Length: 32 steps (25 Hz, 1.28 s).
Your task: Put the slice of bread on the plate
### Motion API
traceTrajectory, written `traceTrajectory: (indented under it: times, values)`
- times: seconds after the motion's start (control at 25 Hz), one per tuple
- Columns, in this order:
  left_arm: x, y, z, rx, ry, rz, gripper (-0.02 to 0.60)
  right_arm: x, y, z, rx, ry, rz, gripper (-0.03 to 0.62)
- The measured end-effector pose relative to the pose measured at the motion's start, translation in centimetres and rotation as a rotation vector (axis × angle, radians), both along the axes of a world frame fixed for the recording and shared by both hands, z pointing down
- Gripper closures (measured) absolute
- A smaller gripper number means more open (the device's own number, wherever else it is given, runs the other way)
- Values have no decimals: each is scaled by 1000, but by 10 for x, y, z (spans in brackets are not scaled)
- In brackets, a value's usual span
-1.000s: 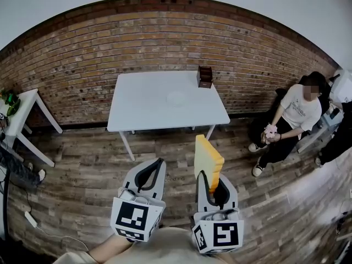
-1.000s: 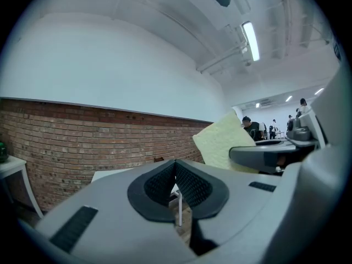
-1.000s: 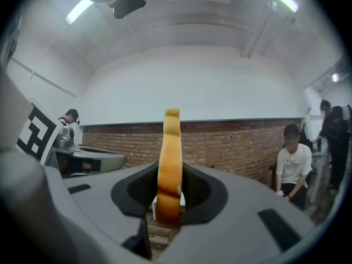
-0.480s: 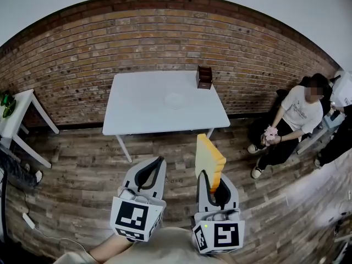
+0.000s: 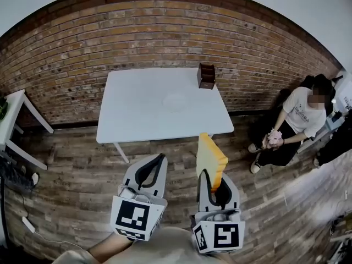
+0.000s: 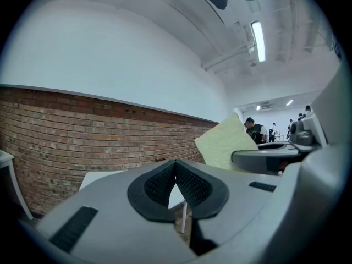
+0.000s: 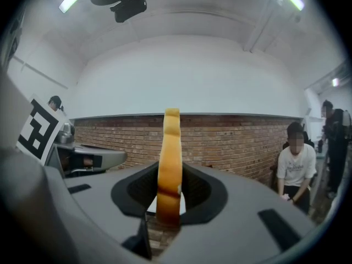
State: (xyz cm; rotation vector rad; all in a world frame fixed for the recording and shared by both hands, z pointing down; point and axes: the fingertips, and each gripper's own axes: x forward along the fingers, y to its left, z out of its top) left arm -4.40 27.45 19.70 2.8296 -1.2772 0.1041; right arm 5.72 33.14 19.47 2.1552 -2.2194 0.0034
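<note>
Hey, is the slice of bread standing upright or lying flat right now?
Upright. The slice of bread stands on edge, its lower end clamped in the right gripper, its top rising above the jaws.

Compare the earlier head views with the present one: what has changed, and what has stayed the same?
The right claw and left claw moved toward the white table, now nearer. Nothing grasped or released. The right claw still clamps the upright slice of bread; the left stays shut, empty; plate and brown box unmoved.

Grey hand-held grippers [image 5: 160, 158] (black ribbed pads [image 6: 191, 187]), black-white marker cubes [image 5: 135, 219].
</note>
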Motion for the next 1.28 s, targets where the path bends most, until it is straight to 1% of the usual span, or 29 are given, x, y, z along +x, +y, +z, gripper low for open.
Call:
traceTrajectory:
  times: [0.2, 0.44, 0.68, 0.8, 1.04, 1.2, 1.28]
  values:
    - [-1, -70, -7, -21, -6, 20, 572, -4, -68, -4, -31, -1, 19, 494]
    - [2, -142, -3, -30, -18, 71, 572, -6, -137, 1, -54, -11, 54, 494]
    - [7, -202, 3, -29, -27, 126, 572, -11, -192, 6, -67, -10, 85, 494]
    - [4, -220, 12, -59, -23, 136, 572, -12, -211, 13, -84, -12, 96, 494]
    - [0, -241, 19, -73, -19, 148, 572, -16, -231, 21, -115, -7, 97, 494]
    - [0, -252, 22, -83, 8, 156, 572, -18, -244, 28, -138, -9, 85, 496]
    - [-1, -258, 25, -84, 9, 157, 572, -19, -252, 32, -149, -9, 75, 496]
